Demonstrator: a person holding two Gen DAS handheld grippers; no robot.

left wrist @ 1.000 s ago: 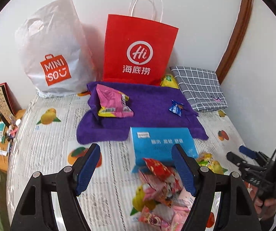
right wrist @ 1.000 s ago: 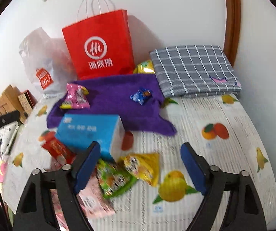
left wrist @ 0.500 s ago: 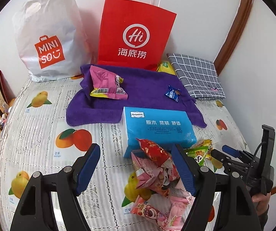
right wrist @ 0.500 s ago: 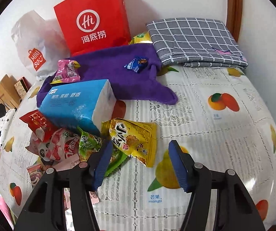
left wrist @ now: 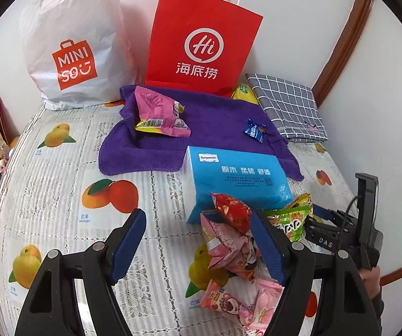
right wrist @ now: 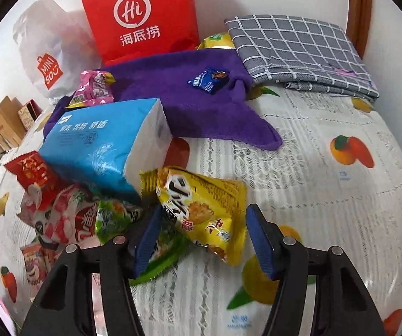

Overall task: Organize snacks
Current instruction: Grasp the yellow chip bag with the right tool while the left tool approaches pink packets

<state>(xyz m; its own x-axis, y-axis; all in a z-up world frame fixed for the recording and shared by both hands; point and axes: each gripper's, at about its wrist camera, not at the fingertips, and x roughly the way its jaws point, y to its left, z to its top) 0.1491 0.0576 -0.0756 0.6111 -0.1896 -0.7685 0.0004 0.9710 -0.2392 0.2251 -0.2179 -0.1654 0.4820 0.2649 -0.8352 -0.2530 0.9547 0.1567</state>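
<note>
A heap of snack packets lies on the fruit-print tablecloth (left wrist: 60, 196): a red one (left wrist: 230, 210), pink ones (left wrist: 229, 252), a green one (left wrist: 290, 221) and a yellow one (right wrist: 201, 204). My right gripper (right wrist: 203, 226) is low over the heap with the yellow packet between its jaws. The jaws are opening and the pads do not press it. Its left finger lies over the green packet (right wrist: 114, 215). My left gripper (left wrist: 198, 232) stands open just left of the heap, holding nothing. A pink packet (left wrist: 158, 114) and a small blue one (left wrist: 254, 130) lie on a purple towel (left wrist: 215, 140).
A blue tissue pack (left wrist: 237, 179) lies between the towel and the heap. A red paper bag (left wrist: 201, 44) and a white plastic bag (left wrist: 72, 50) stand against the back wall. A folded grey checked cloth (left wrist: 287, 106) sits at the back right, with another yellow packet (left wrist: 244, 93) beside it.
Both grippers have come down closer to the table. The right one dropped onto the heap and its jaws narrowed around the yellow packet. The left gripper's opening is unchanged.
</note>
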